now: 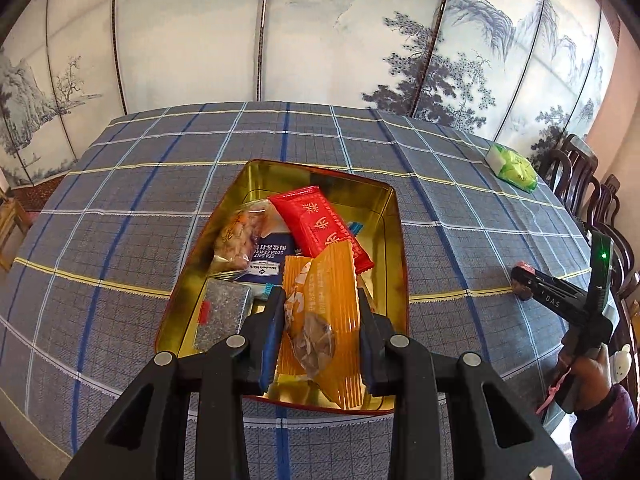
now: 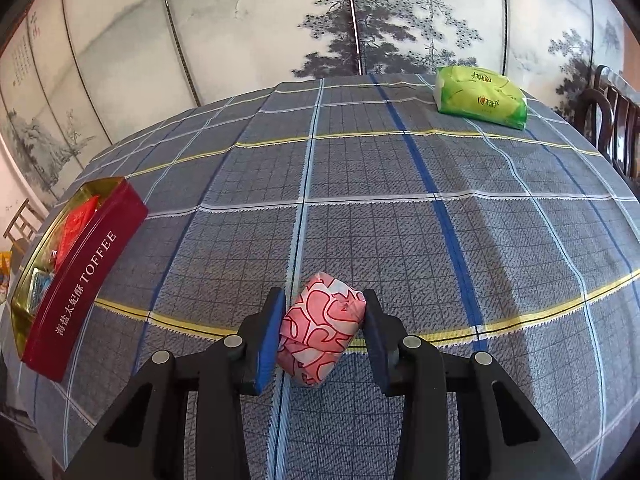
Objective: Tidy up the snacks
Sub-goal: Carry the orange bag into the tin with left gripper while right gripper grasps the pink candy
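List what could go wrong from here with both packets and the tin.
1. The orange packet is pinched in the left gripper over a tin already piled with snacks; dropped here, it may rest on the red packet and stick up above the rim.
2. The pink packet is rounded and slick-looking; the right gripper may squeeze it out sideways onto the cloth when lifting.

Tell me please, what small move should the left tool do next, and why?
Probably open the left tool and drop the orange snack packet. The packet is held between its pads directly over the open toffee tin, where other snacks already lie. The right tool is closed on the pink wrapped snack, likely next.
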